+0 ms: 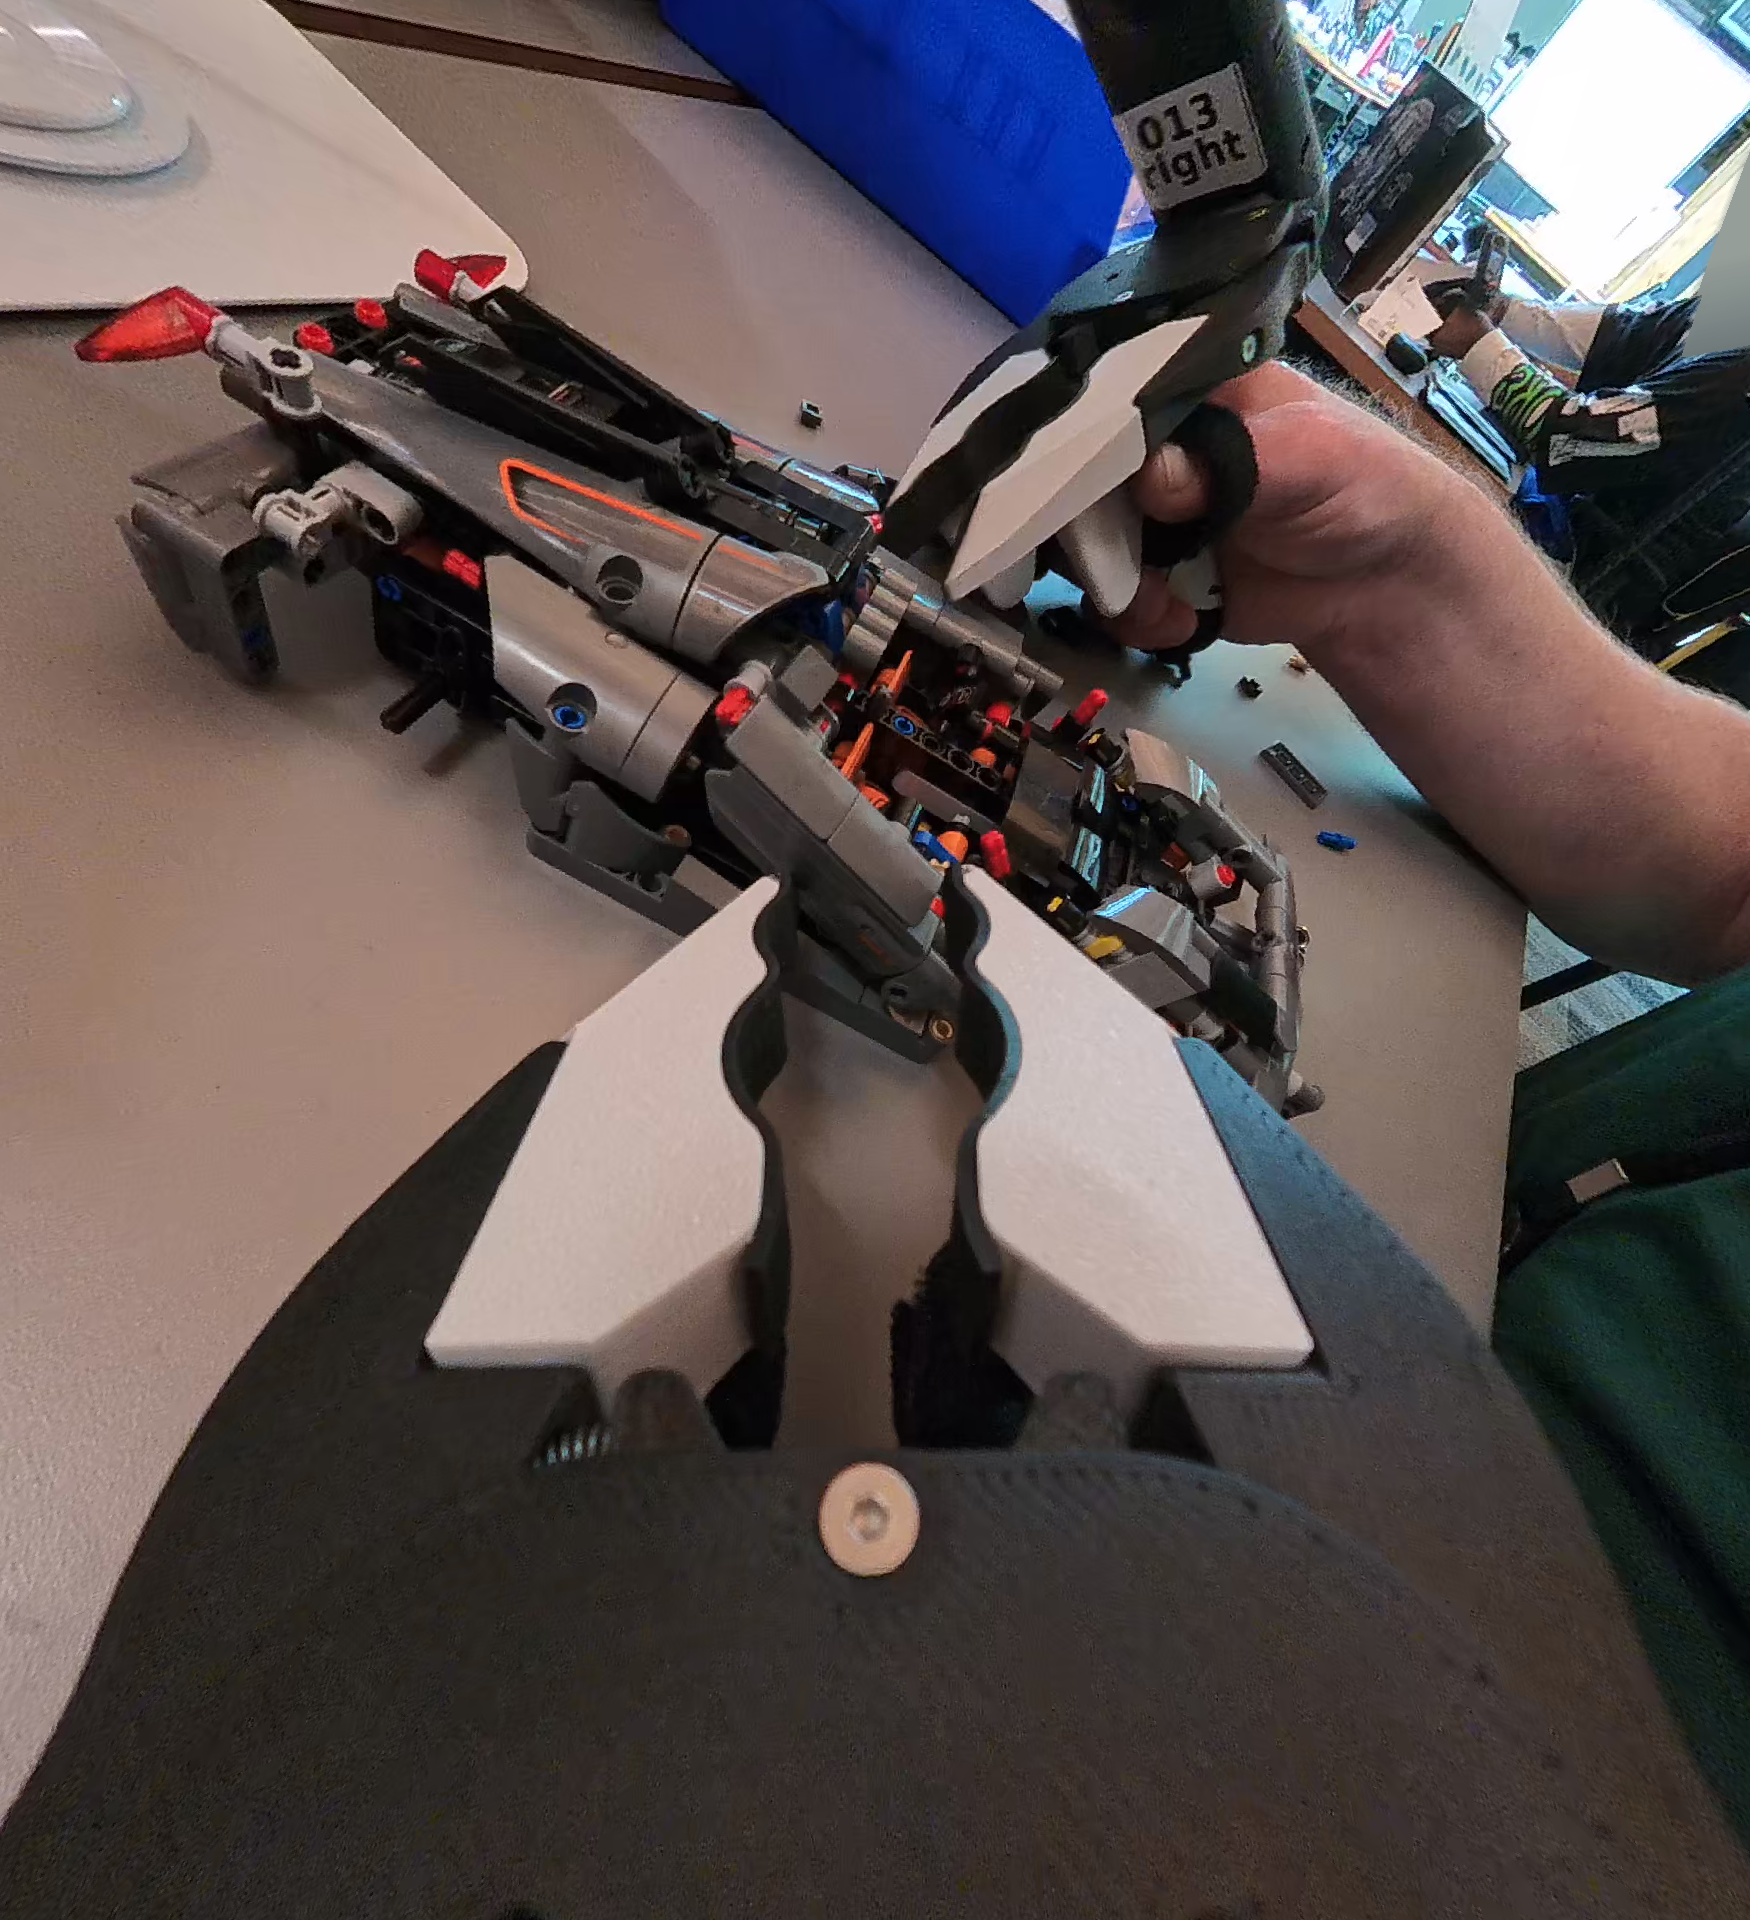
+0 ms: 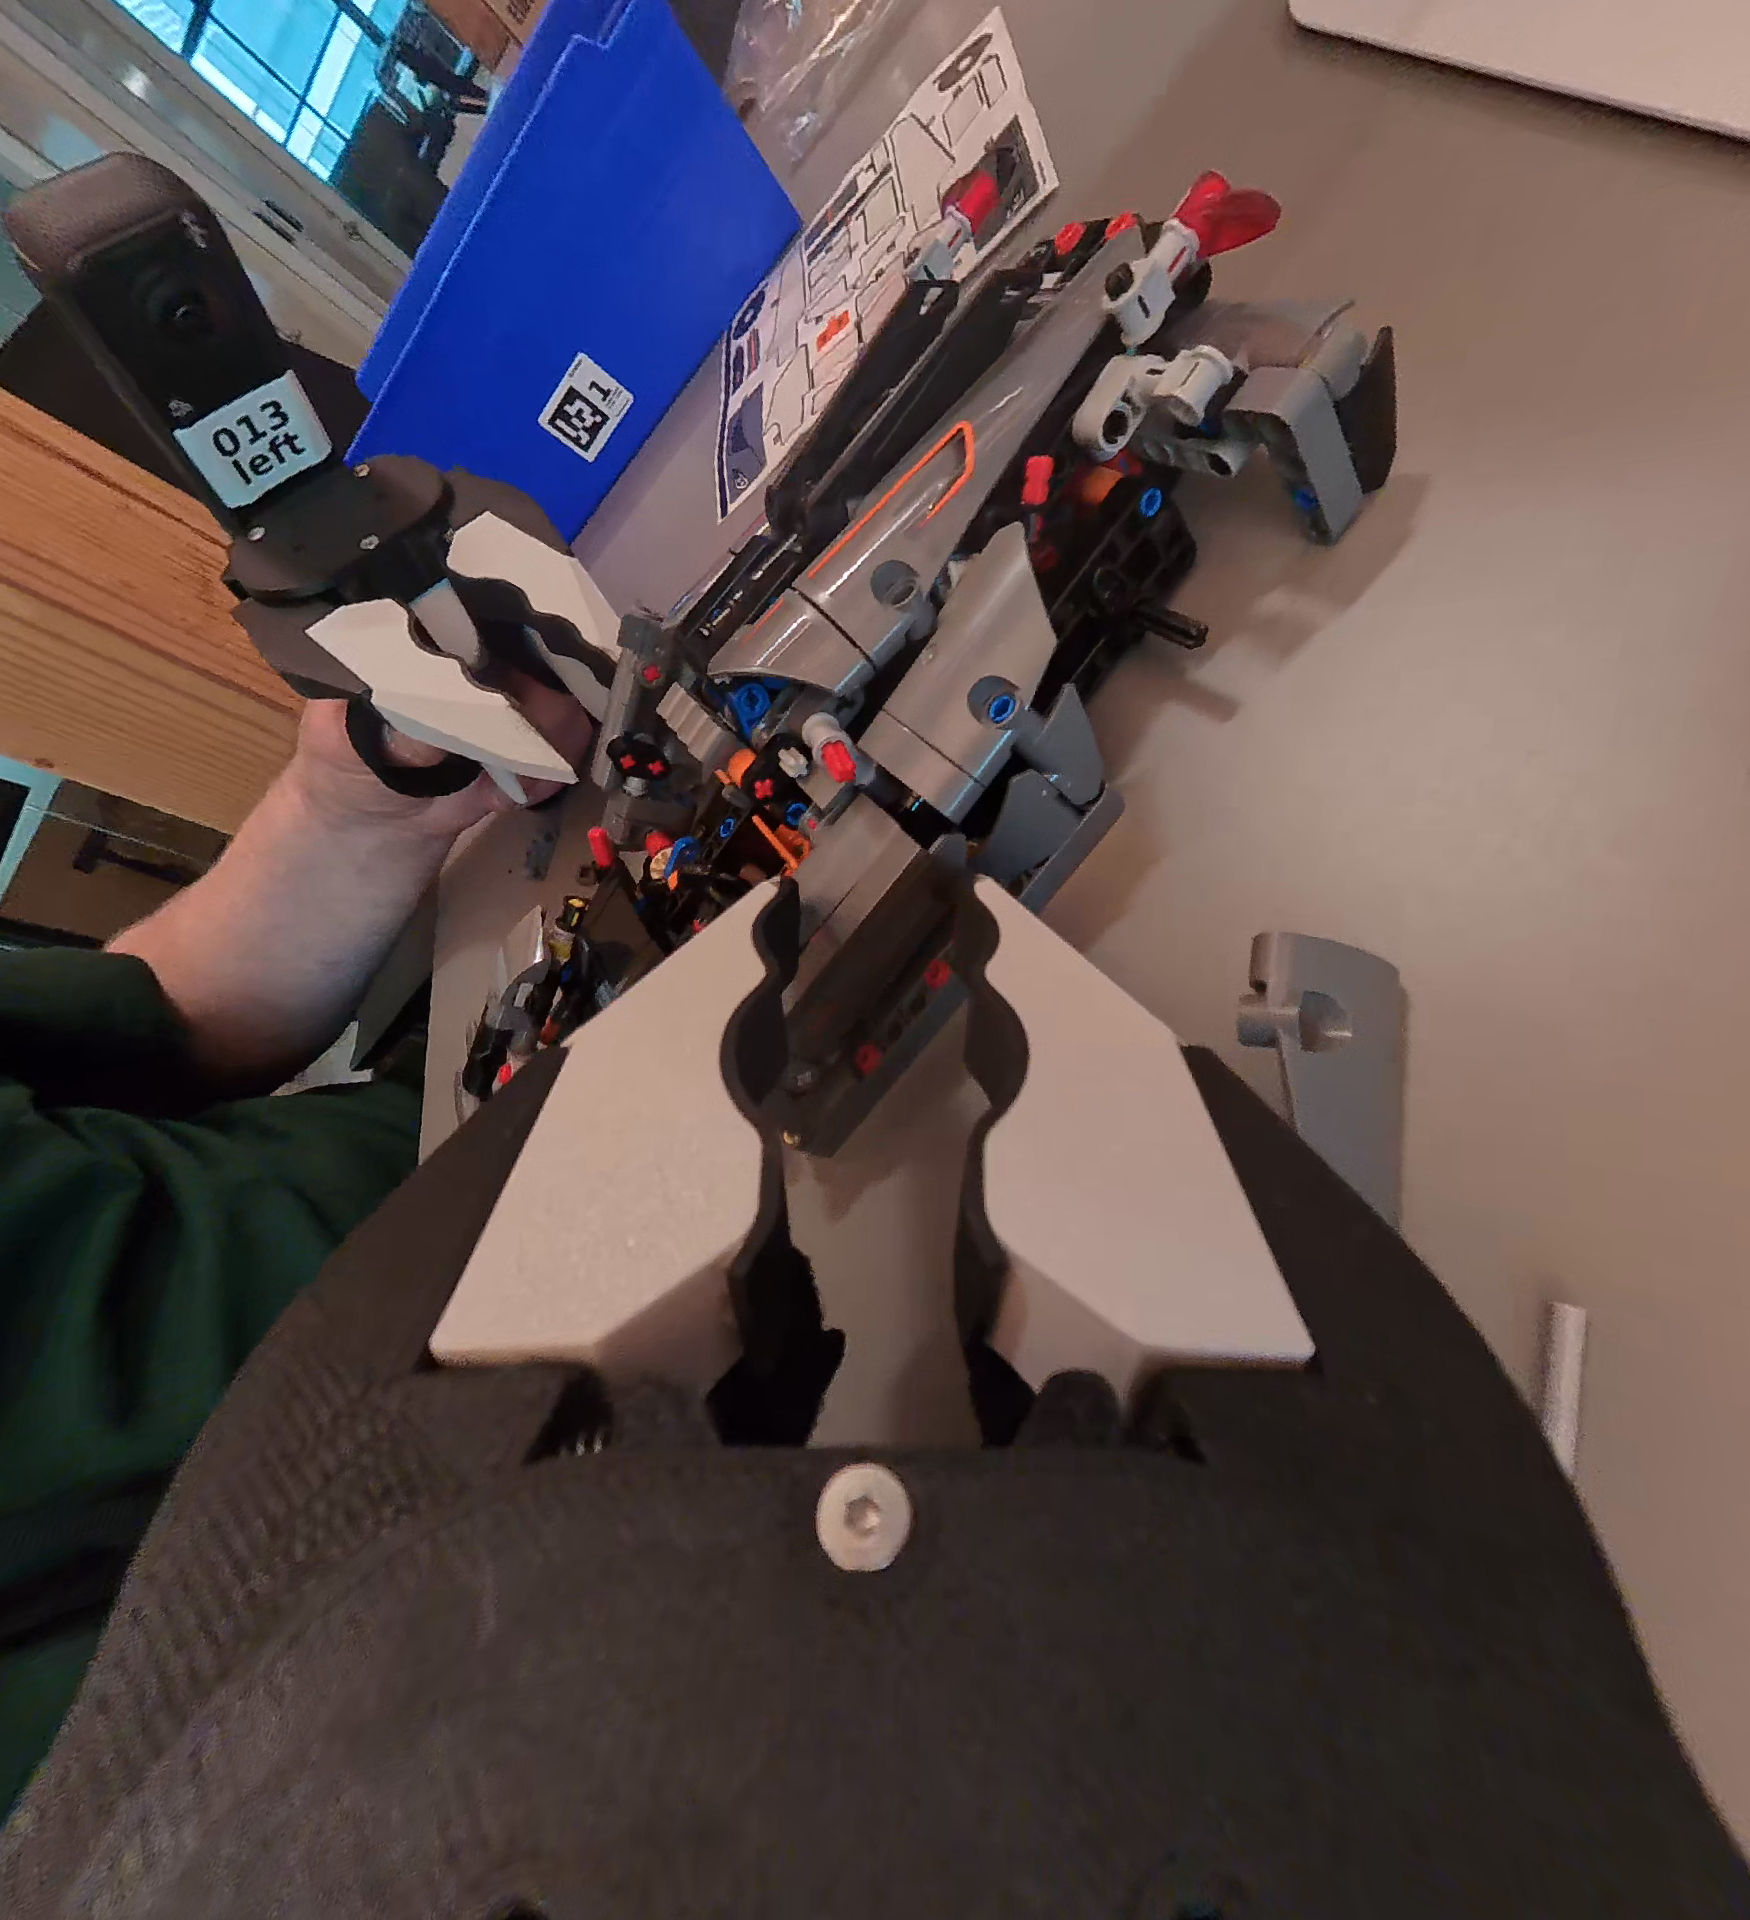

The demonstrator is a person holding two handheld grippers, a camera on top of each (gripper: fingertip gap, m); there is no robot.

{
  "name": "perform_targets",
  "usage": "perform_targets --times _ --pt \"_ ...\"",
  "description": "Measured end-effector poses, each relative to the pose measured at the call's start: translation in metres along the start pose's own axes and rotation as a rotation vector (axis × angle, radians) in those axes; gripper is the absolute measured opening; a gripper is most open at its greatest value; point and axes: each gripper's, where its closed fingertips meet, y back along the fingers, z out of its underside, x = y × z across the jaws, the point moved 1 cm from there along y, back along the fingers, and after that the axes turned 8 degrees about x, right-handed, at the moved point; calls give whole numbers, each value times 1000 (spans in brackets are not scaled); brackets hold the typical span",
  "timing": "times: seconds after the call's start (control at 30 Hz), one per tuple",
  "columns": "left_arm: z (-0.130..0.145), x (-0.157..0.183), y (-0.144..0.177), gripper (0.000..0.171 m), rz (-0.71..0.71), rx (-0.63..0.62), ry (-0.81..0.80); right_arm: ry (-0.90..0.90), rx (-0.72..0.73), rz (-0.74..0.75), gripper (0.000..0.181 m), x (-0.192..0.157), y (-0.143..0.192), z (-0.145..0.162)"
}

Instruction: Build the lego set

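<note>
The left gripper [image 1: 866,904] is sitting with its jaws apart around a grey panel section [image 1: 850,862] of the lego model [image 1: 642,623]; whether the pads are touching it cannot be told. The right gripper [image 2: 876,914] is likewise framing a grey-and-black side beam [image 2: 871,997] of the model [image 2: 954,582], jaws parted, contact unclear.

Each gripper is wearing a white label with printed writing on its black post, seen from the opposite view: right gripper [image 1: 912,540], left gripper [image 2: 549,790]. A blue bin [image 2: 580,270] is carrying a square coded sticker [image 2: 585,407].

Only the right wrist view is showing the printed sticker sheet [image 2: 850,291] and a loose grey piece [image 2: 1318,1029]; only the left wrist view is showing small loose parts [image 1: 1292,774] on the table [image 1: 227,935].

The model is lying on the table: long, grey-panelled, orange-trimmed, with red translucent tips [image 1: 149,327], blue and red pins.
</note>
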Motion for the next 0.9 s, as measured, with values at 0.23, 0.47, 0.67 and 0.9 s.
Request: perform_targets --times 0.23,0.47,0.67,0.9 --pt "0 -1 1 25 -3 4 8 63 2 29 9 0 2 -2" --pt "0 -1 0 25 -5 3 5 74 11 43 21 -1 1 -4" --pt "-1 -1 0 25 -3 3 8 70 -35 97 49 -1 -8 1" --pt "0 -1 -1 24 -8 -4 -2 137 -95 215 40 1 -14 4"
